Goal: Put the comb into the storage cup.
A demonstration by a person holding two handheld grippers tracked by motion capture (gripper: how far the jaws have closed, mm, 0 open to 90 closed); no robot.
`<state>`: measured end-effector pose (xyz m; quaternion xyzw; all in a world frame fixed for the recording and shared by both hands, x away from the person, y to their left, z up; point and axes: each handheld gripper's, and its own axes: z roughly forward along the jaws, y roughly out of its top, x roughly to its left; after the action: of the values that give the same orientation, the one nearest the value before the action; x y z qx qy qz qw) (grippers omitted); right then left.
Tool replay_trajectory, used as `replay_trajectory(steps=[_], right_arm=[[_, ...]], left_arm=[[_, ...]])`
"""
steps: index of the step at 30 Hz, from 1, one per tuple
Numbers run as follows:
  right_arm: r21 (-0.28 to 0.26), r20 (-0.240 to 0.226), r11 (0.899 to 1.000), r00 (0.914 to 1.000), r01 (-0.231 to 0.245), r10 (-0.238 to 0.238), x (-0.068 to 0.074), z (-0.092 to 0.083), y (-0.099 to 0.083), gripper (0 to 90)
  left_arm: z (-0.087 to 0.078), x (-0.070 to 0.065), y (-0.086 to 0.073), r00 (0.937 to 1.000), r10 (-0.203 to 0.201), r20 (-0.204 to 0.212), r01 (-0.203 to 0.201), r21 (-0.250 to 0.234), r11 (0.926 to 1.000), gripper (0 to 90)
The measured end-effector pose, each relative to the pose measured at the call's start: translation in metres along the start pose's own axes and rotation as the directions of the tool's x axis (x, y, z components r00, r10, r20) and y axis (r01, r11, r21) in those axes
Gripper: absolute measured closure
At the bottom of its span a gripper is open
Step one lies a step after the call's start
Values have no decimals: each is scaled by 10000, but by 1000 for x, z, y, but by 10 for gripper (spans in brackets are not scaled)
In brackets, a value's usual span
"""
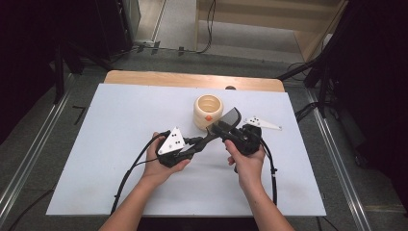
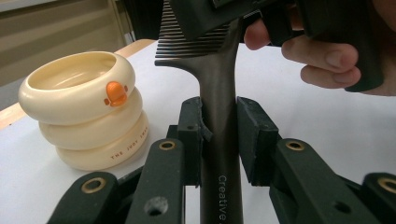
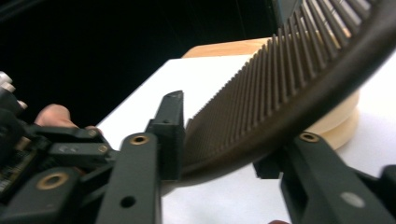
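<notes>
Comb held between both grippers, mid-table, beside the cream holder.

Left gripper (image 2: 219, 135): jaws nearly closed, pads clamped on the dark comb's (image 2: 219, 93) handle. Right gripper (image 3: 219, 140): jaws drawn in around the toothed end; whether the pads actually press on it I cannot tell. High view: the comb (image 1: 222, 126) spans the two grippers (image 1: 197, 142) (image 1: 231, 130) above the white table (image 1: 120, 120), with the cream ringed holder (image 1: 208, 111) touching or just beside it at 11 o'clock.
</notes>
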<state>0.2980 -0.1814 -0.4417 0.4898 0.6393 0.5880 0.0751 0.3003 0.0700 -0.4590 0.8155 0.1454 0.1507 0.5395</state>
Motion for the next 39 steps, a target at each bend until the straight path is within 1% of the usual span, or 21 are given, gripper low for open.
replay_trajectory(steps=[3, 5, 7, 8, 9, 11, 13, 14, 15, 17, 19, 20, 23, 24, 25, 27, 28, 31, 37, 38, 39], right_arm=[[-52, 54, 9999, 9999, -106, 106, 0, 0, -1, 694], [-69, -70, 9992, 9992, -386, 386, 0, -1, -1, 731], [-119, -511, 9977, 9965, -663, 656, 0, -2, -1, 792], [-132, -902, 9968, 9929, -794, 779, 0, -3, -1, 825], [-120, -1126, 9969, 9907, -784, 765, 1, -3, -1, 831], [-188, -741, 9990, 9965, -405, 390, 7, -3, -1, 834], [-245, -877, 9994, 9959, -242, 219, 8, -4, -1, 835], [-260, -826, 9996, 9965, -147, 125, 8, -4, -1, 835], [-287, -724, 9996, 9974, -25, 4, 8, -5, -1, 835], [-383, -629, 9989, 9976, 259, -283, 9, -6, 0, 835], [-404, -665, 9980, 9964, 495, -522, 9, -7, 0, 836], [-390, -640, 9975, 9960, 597, -622, 9, -7, 0, 836], [-417, -495, 9937, 9931, 1041, -1061, 11, -7, 0, 836], [-397, -493, 9923, 9916, 1173, -1192, 11, -7, 1, 836], [-369, -479, 9909, 9902, 1292, -1309, 12, -7, 1, 836], [-434, -452, 9877, 9874, 1500, -1519, 12, -7, 2, 836], [-443, -471, 9872, 9868, 1529, -1549, 12, -7, 2, 836], [-534, -424, 9830, 9831, 1759, -1782, 13, -8, 5, 836], [-601, -415, 9799, 9803, 1904, -1930, 15, -10, 10, 836], [-619, -422, 9787, 9792, 1955, -1983, 15, -11, 12, 836], [-644, -421, 9781, 9787, 1979, -2008, 15, -11, 13, 836]], left_arm=[[1, -1, 0, 10000, 12, -18, -12, -24, 10000, 721], [2, -1, -1, 10000, 20, 30, -20, 21, 10000, 721], [5, -2, -2, 9998, -76, 156, 75, 69, 9999, 719], [6, -2, -3, 9997, -108, 225, 106, 78, 9999, 718], [7, -1, -4, 9992, -227, 340, 226, 28, 9997, 710], [7, 0, -4, 9973, -563, 475, 567, -75, 9984, 623], [6, 2, -3, 9955, -843, 426, 853, -229, 9961, 473], [6, 2, -3, 9955, -843, 426, 853, -229, 9961, 411], [2, 5, -2, 9919, -1229, 329, 1241, -356, 9916, 349], [-1, 9, -2, 9861, -1642, 269, 1654, -489, 9850, 242], [-5, 12, -3, 9820, -1887, -38, 1882, -564, 9805, 130], [-7, 14, -4, 9809, -1939, -158, 1927, -585, 9795, 111], [-13, 20, -9, 9718, -2335, -340, 2311, -630, 9709, 14], [-13, 20, -9, 9718, -2335, -340, 2311, -630, 9709, 10], [-17, 22, -12, 9682, -2462, -434, 2431, -675, 9677, 0], [-22, 24, -14, 9659, -2545, -487, 2510, -685, 9656, 0], [-24, 25, -16, 9673, -2482, -532, 2447, -636, 9675, 0], [-31, 28, -20, 9664, -2503, -576, 2467, -642, 9670, 0], [-44, 33, -28, 9607, -2651, -822, 2582, -847, 9624, 0], [-50, 34, -31, 9565, -2747, -985, 2665, -888, 9597, 0], [-52, 36, -32, 9559, -2747, -1034, 2662, -888, 9598, 0]])
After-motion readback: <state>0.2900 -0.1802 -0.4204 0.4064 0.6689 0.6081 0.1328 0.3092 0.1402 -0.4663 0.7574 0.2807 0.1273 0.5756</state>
